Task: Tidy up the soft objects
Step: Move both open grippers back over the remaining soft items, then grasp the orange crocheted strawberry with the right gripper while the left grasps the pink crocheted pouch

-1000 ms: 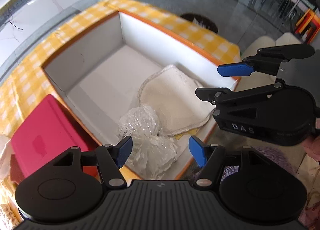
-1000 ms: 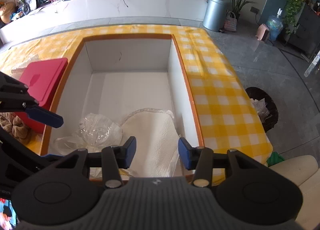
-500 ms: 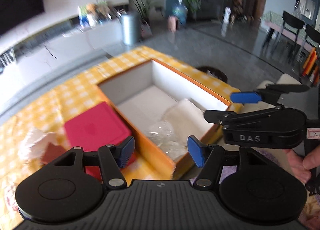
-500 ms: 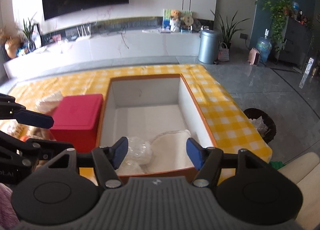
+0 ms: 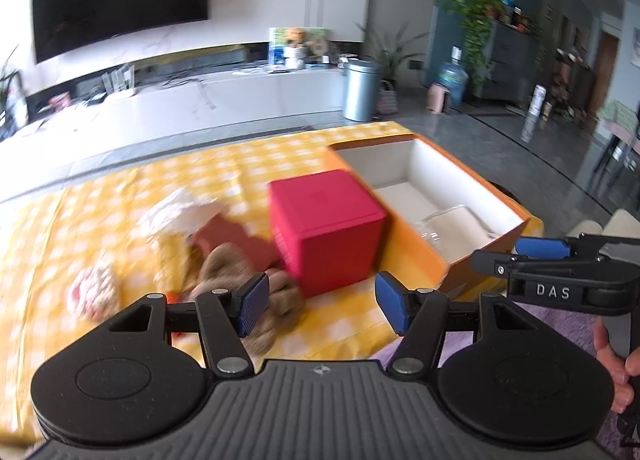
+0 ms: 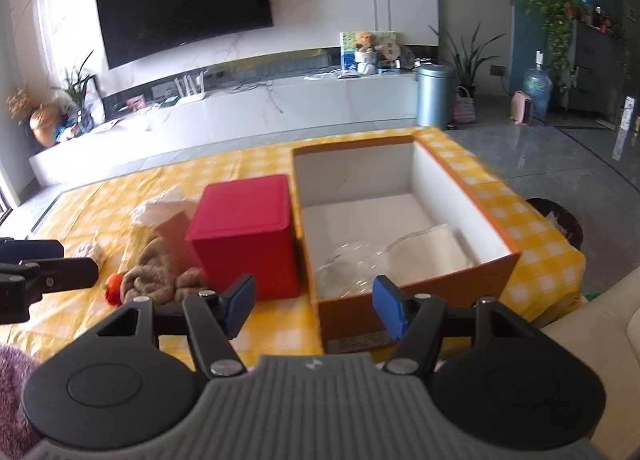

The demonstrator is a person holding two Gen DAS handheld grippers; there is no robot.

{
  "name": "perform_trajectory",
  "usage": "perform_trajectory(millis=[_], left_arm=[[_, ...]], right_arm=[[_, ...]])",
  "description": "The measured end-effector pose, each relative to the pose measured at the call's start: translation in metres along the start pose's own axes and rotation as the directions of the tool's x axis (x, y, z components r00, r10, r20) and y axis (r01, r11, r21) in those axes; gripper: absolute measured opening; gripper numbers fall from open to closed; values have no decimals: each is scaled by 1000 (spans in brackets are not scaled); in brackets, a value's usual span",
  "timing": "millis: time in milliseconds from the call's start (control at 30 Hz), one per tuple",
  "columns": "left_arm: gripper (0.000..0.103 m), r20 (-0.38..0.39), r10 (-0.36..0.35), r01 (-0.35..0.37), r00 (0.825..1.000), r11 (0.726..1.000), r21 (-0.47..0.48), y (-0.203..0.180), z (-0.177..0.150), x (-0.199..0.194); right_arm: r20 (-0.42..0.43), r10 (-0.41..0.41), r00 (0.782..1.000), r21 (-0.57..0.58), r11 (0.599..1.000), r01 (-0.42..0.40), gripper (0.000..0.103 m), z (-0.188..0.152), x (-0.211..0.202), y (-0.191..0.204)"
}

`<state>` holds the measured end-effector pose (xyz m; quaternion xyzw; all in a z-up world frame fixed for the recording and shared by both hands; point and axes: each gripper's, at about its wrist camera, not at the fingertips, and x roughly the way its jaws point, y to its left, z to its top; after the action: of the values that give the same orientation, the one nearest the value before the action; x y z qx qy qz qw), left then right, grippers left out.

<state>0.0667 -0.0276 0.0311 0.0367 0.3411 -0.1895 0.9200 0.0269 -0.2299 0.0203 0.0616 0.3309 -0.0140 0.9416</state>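
"DAS" on right gripper (image 5: 558,291) (label below probably unreadable).

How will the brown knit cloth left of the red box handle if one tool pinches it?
The brown knit cloth lies bunched in soft folds, so it is probably floppy and will drape. It looks light. Its chunky weave should grip well, not slip. It touches the red box, so it may drag a little.

Motion blur smears the soft pile (image 5: 192,244) left of box.
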Motion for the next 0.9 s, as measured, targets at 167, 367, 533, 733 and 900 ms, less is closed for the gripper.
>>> perform_trajectory(millis=[167,367,533,733,900], left_arm=[[72,-18,33,-34,999,996,-78,29,-23,-9],[71,-44,46,-52,998,989,-139,58,-48,-18],[71,-61,81,-89,995,984,-153,77,-64,-19],[67,-68,110,-120,992,976,-183,100,-73,-21],[61,-46,156,-162,987,969,-188,120,-77,-20]], right_arm=[[-39,48,998,-43,998,-50,64,-17,3,34],[-82,90,993,-132,986,-100,64,-31,7,75],[-101,98,990,-186,976,-116,64,-35,13,98],[-137,107,985,-209,969,-134,64,-36,29,123],[-122,126,985,-247,957,-153,64,-36,42,145]])
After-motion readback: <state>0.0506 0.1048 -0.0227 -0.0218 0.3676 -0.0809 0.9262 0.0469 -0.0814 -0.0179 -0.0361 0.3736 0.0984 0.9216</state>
